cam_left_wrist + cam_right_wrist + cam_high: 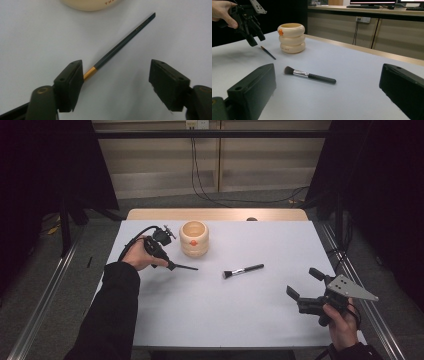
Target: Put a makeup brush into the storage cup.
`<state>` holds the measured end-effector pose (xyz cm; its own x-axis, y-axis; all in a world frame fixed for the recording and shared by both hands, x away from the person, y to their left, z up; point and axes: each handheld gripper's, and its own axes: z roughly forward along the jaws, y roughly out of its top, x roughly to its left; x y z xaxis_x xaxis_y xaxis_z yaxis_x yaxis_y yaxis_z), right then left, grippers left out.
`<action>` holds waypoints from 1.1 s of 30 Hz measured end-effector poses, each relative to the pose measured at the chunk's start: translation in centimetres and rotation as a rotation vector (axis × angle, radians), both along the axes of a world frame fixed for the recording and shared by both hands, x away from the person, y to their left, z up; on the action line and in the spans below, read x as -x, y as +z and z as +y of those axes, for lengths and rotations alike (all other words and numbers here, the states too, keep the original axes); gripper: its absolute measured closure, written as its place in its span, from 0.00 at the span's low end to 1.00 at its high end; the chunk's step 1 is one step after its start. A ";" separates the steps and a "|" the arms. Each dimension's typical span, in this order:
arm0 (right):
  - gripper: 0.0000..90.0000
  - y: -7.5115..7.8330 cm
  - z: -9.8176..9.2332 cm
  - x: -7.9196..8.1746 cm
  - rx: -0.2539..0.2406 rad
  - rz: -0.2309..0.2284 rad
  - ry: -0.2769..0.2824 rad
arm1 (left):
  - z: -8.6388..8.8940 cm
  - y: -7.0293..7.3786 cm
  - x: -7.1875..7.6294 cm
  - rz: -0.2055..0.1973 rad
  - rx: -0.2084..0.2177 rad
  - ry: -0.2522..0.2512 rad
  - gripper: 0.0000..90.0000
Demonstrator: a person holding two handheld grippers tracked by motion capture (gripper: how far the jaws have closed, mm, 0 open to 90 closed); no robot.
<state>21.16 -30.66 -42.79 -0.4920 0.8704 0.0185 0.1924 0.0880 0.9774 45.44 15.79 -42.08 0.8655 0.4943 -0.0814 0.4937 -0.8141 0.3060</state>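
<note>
The thin dark pencil-like stick with a gold band (120, 45), lying mid-frame below the cream ringed pot (91, 4), looks light, stiff and roll-prone; the left gripper (116, 83), jaws apart and empty, should pinch its dark shaft.

The high view looks forward and down over the whole white table (215, 315). The left gripper view points steeply down, close to the tabletop. The right gripper view looks low and level across it. All three share the cream, ring-stacked ceramic pot (194, 238).
</note>
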 end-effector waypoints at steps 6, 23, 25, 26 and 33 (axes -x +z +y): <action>0.00 0.0 0.1 0.0 -0.004 0.005 0.009 | -0.4 -0.6 -0.5 -0.018 -0.040 -0.058 0.53; 0.00 0.0 0.1 0.0 -0.004 0.006 0.007 | -0.9 -1.9 -0.8 -0.020 -0.080 -0.100 0.69; 0.00 0.0 0.0 0.0 -0.002 0.006 0.008 | -1.2 -2.0 -0.6 -0.032 -0.075 -0.089 0.69; 0.00 0.0 0.1 0.0 -0.003 0.006 0.009 | -1.2 -1.9 -0.8 -0.043 -0.107 -0.127 0.70; 0.00 -0.1 0.1 0.0 -0.005 0.002 0.005 | -1.6 -1.8 -0.6 -0.035 -0.135 -0.148 0.73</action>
